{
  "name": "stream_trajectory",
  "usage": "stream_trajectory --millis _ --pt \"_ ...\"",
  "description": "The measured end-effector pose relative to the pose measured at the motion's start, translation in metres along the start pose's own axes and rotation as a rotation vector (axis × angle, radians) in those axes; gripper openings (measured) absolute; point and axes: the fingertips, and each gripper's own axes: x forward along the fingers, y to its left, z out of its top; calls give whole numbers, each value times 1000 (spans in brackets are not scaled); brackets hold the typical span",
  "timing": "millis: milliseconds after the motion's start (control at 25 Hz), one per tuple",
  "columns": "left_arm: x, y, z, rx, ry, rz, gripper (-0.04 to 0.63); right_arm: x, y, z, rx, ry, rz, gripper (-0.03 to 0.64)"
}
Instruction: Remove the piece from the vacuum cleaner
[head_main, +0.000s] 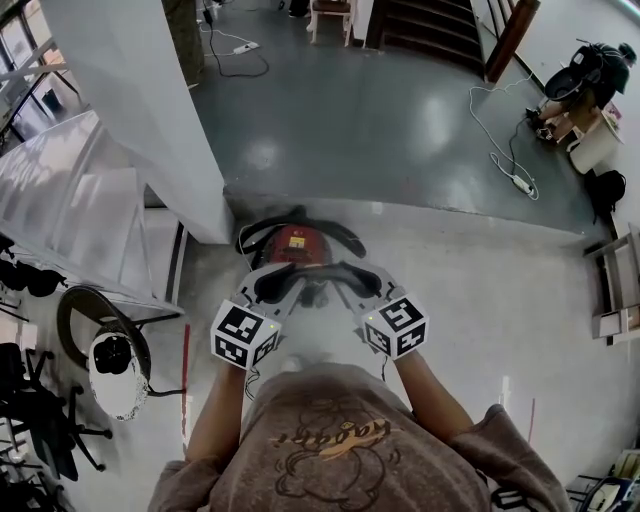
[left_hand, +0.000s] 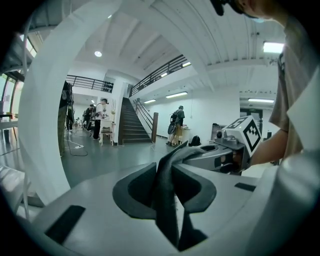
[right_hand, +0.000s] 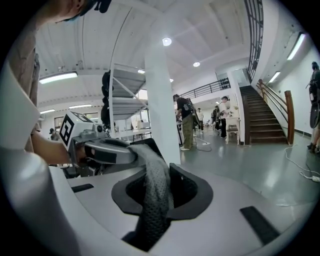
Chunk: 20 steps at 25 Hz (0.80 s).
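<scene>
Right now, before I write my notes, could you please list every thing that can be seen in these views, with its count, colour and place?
vacuum cleaner: one, red and black, on the floor in front of the person
strap: one, dark mesh, held between both grippers
pillar: one, white, left of the vacuum cleaner
power strip: two, white, on the grey floor, one at the right and one at the top
staircase: one, dark with a brown rail, at the far end of the hall
bystanders: several, mostly dark clothes, near the staircase
left gripper: one, grey, shut on the strap
right gripper: one, grey, shut on the strap
</scene>
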Motion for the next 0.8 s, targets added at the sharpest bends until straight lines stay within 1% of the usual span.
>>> stream_trajectory --millis 120,240,360,520,800 --pt "-1 -2 -6 9 -5 15 80 -1 3 -9 30 -21 -7 60" --pt "0 -2 -18 16 9 13 80 1 4 -23 47 -15 8 60" --pt "3 -1 -27 1 23 9 80 4 3 -32 60 -4 10 60" --pt "4 0 -33 -21 30 10 80 6 2 -37 71 3 5 60" --pt "5 -3 -33 -32 30 13 80 3 2 -38 74 11 15 60"
